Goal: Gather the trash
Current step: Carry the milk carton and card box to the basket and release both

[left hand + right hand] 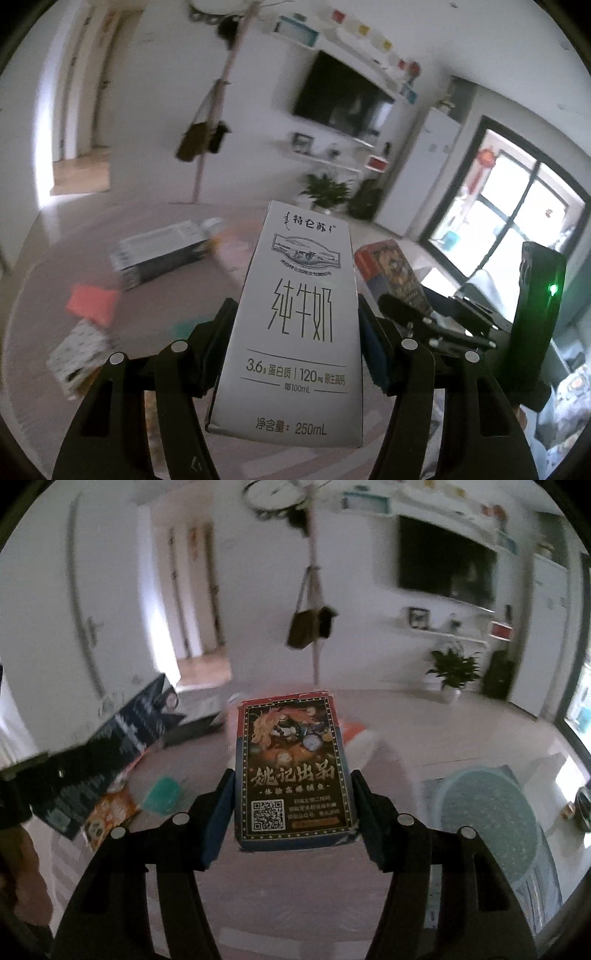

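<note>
Carrying step, by my judgement: both items are lifted clear of the floor (pixel 55 258).

The left gripper (pixel 295 325) has its fingers clenched on a white milk carton (pixel 295 317), smooth matte card, rectangular.

The right gripper (pixel 293 794) grips a glossy printed card box (pixel 293 768), edges scuffed.

Next: find a bin, none visible. More litter lies on the floor.

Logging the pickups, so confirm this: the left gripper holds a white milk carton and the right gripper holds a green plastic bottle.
The right gripper holds no bottle. The right wrist view shows a dark playing-card box between its fingers. The left gripper does hold the white milk carton.
</note>
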`<state>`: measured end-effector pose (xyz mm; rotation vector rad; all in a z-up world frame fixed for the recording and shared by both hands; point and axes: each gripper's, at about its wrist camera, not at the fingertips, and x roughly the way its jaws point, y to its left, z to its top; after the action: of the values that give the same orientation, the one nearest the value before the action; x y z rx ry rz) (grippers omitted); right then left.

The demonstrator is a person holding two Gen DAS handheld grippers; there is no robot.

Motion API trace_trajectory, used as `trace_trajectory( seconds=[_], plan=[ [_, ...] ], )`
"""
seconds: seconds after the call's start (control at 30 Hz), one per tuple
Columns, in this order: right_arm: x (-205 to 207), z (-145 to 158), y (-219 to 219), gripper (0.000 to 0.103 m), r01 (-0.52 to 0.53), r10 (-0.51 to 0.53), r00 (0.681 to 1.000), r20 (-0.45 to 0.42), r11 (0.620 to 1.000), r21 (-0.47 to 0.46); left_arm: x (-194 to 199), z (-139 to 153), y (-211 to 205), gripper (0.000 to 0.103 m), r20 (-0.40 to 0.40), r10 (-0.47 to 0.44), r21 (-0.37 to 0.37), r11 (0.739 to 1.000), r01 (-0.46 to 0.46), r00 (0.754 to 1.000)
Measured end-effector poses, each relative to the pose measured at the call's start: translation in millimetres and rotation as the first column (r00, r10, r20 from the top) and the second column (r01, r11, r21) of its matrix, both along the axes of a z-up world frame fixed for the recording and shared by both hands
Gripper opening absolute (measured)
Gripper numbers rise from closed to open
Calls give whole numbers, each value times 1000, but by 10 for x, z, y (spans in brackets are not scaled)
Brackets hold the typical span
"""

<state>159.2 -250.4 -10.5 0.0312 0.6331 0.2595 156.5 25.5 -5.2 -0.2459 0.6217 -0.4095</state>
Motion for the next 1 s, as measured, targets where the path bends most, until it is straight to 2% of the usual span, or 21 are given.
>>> trace_trajectory(
  seconds=[0.27, 0.43, 0.63, 0.87, 1.0],
  plan=[
    [-96, 147, -848, 57, 211, -213, 976, 47, 977, 37, 214, 20, -864, 61, 18, -144, 43, 989, 143, 989],
    [-107, 100, -1366, 57, 342, -346, 937, 42, 937, 75, 434, -30, -1420, 61, 12, -227, 69, 972, 225, 974],
    [-24, -119, -1946, 58, 484, -487, 873, -4, 867, 116, 842, -152, -1958, 61, -25, -297, 42, 954, 298, 955],
    [259, -606, -2424, 58, 595, -579, 802, -146, 797, 108, 1290, -485, -2486, 61, -120, -356, 16, 933, 360, 927],
    [492, -1037, -2678, 58, 658, -612, 731, -303, 749, 74, 1553, -761, -2743, 62, -203, -387, -16, 920, 392, 899]
  ],
)
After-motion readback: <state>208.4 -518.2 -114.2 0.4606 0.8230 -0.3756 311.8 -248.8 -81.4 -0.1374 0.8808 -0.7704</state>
